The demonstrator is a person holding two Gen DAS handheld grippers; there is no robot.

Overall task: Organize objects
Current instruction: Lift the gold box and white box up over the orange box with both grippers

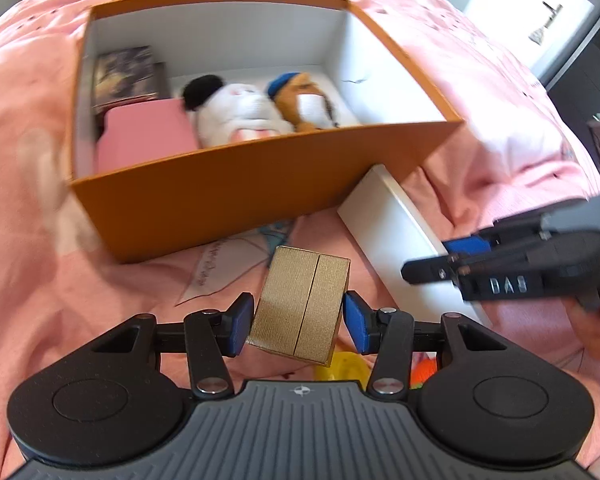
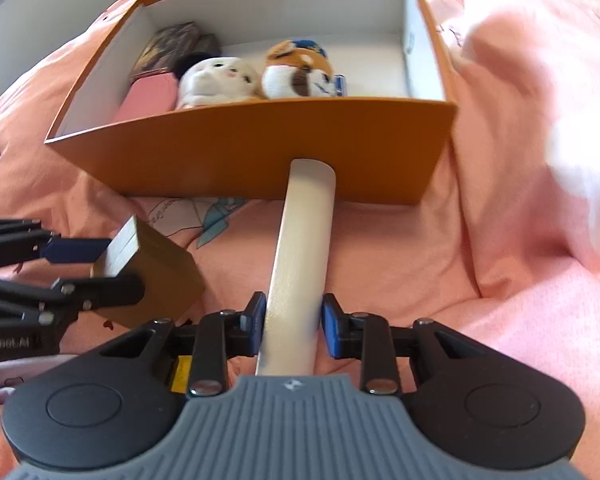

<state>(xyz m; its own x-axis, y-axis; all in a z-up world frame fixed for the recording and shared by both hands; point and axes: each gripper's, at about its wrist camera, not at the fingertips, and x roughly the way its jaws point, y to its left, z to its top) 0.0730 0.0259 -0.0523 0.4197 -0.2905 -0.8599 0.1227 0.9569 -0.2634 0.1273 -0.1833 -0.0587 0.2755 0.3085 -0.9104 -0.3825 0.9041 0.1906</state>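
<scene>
Now my left gripper (image 1: 298,322) clamps a gold ribbed cardboard box (image 1: 300,308). My right gripper (image 2: 294,326) pinches a long white flat box (image 2: 302,264) before the open orange cardboard box (image 2: 260,148).

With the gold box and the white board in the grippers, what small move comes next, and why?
Probably carry the gold box forward over the orange box's near wall. The left gripper pinches it clear of the bedding, and bare floor shows to the right of the toys. The right gripper straddles the white board, which can wait.
</scene>
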